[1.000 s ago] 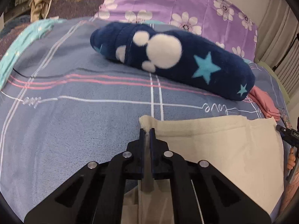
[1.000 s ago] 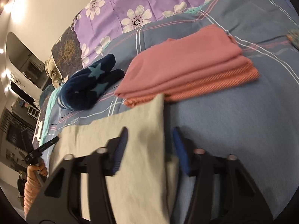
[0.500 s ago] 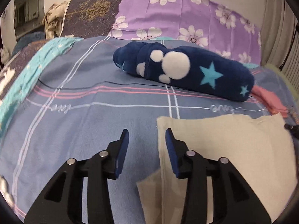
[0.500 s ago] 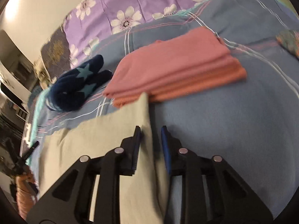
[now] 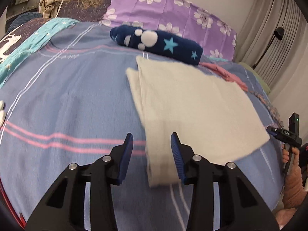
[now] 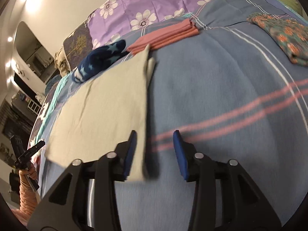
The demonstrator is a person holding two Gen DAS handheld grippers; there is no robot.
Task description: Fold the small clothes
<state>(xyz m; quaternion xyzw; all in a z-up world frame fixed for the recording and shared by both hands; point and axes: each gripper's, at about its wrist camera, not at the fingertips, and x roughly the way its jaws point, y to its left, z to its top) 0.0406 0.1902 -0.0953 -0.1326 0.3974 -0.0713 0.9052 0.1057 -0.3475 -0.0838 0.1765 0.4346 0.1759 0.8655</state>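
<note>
A cream cloth (image 5: 192,105) lies flat and folded on the blue striped bedspread (image 5: 67,100). A narrower under-layer sticks out along its left side. My left gripper (image 5: 153,140) is open above the cloth's near left strip, and its pads do not touch the fabric. In the right wrist view the same cloth (image 6: 107,105) spreads to the left. My right gripper (image 6: 155,140) hovers over the cloth's near right edge with its jaws opening. That edge lies under the left finger (image 6: 131,144), and nothing is pinched.
Behind the cloth lie a navy star-print fleece roll (image 5: 163,44) and a folded pink stack (image 6: 167,34). A floral patterned cloth (image 6: 284,36) sits at the far right. Purple flowered pillows (image 5: 173,13) line the bedhead. A teal blanket (image 5: 28,44) runs along the left.
Both grippers have let go of the cloth's far corners, opened, and drawn back to its near edge. The cloth now lies folded on the bed.
</note>
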